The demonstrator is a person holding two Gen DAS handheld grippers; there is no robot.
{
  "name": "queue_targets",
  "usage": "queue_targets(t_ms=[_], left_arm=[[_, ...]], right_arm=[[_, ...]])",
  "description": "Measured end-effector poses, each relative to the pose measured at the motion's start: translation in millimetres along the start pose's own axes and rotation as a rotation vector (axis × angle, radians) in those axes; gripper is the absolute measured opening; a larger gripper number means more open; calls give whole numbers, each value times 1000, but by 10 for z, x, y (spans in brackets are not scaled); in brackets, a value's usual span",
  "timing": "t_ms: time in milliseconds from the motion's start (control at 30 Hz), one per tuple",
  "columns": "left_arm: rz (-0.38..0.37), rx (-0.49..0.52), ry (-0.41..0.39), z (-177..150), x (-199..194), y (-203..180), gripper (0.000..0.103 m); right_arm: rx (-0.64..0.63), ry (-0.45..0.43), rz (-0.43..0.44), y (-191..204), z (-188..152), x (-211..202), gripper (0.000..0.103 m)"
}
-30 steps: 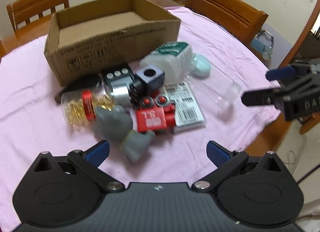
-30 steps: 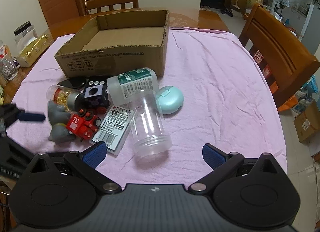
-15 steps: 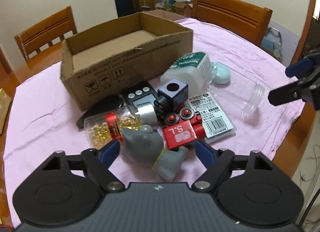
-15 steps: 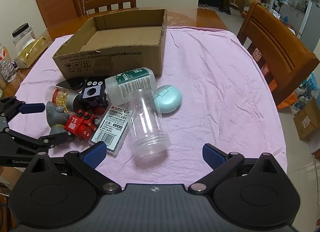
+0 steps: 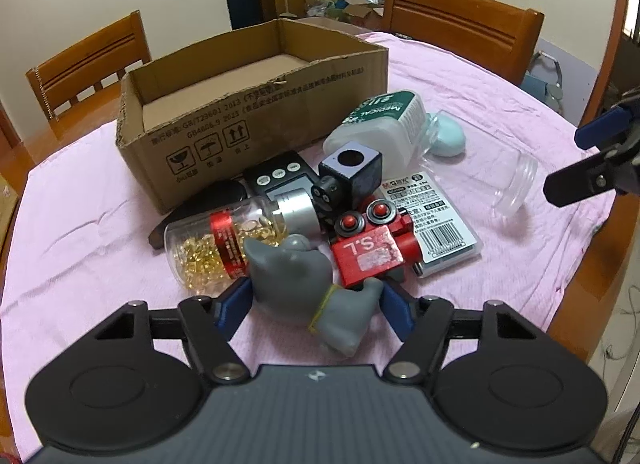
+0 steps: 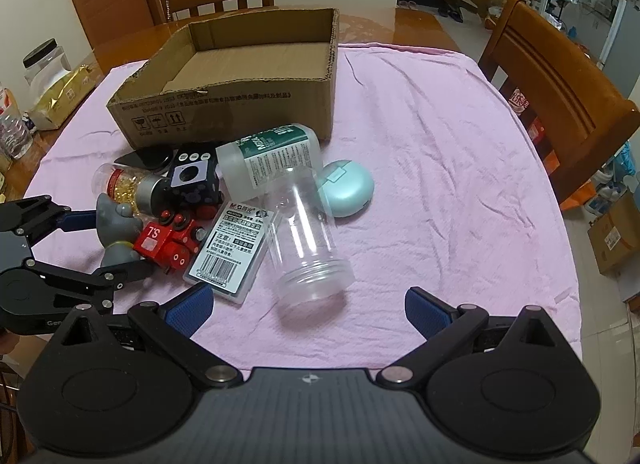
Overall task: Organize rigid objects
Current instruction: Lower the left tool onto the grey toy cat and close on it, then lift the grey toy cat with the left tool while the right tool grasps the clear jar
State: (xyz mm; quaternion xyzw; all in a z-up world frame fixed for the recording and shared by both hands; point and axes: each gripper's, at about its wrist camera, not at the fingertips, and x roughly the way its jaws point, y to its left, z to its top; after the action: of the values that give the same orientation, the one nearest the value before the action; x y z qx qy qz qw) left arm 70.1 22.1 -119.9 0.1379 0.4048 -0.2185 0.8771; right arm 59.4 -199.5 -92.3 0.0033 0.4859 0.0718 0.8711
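Left wrist view: left gripper (image 5: 314, 302) fingers spread around the grey toy (image 5: 298, 274) at lower centre, grasp step, not yet pinching; next, close and lift toward cardboard box (image 5: 256, 111) at upper centre; right gripper (image 6: 308, 310) fingers spread, holding nothing.

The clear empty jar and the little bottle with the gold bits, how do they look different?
The clear jar is empty and has no lid; the small bottle holds gold bits and wears a silver cap. The jar is plain, while the bottle carries a red band. The jar looks wider and longer than the bottle. Both are see-through and lie on their sides on the pink cloth.
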Motion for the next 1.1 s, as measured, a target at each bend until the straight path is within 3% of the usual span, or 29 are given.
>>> queue_targets(t_ms=[233, 333, 467, 567, 700, 767, 867, 1100], left_arm=[[86, -187, 46, -31, -232, 127, 68], [95, -253, 49, -64, -267, 188, 72], [123, -230, 54, -94, -220, 142, 90], [121, -216, 31, -120, -237, 121, 95], [88, -196, 37, -135, -225, 106, 96], [107, -151, 55, -119, -195, 73, 96], [114, -88, 56, -114, -176, 53, 96], [65, -52, 88, -100, -128, 85, 96]], right_arm=[[-6, -2, 5, 14, 4, 0, 103], [-10, 0, 12, 23, 3, 16, 103], [-26, 2, 16, 49, 3, 45, 103], [-32, 3, 5, 24, -1, 125, 103], [-20, 32, -16, -52, -6, 356, 103], [-11, 57, -17, -90, -19, 452, 103], [11, 65, -24, -187, -50, 496, 103], [98, 70, -80, -572, -53, 549, 103]])
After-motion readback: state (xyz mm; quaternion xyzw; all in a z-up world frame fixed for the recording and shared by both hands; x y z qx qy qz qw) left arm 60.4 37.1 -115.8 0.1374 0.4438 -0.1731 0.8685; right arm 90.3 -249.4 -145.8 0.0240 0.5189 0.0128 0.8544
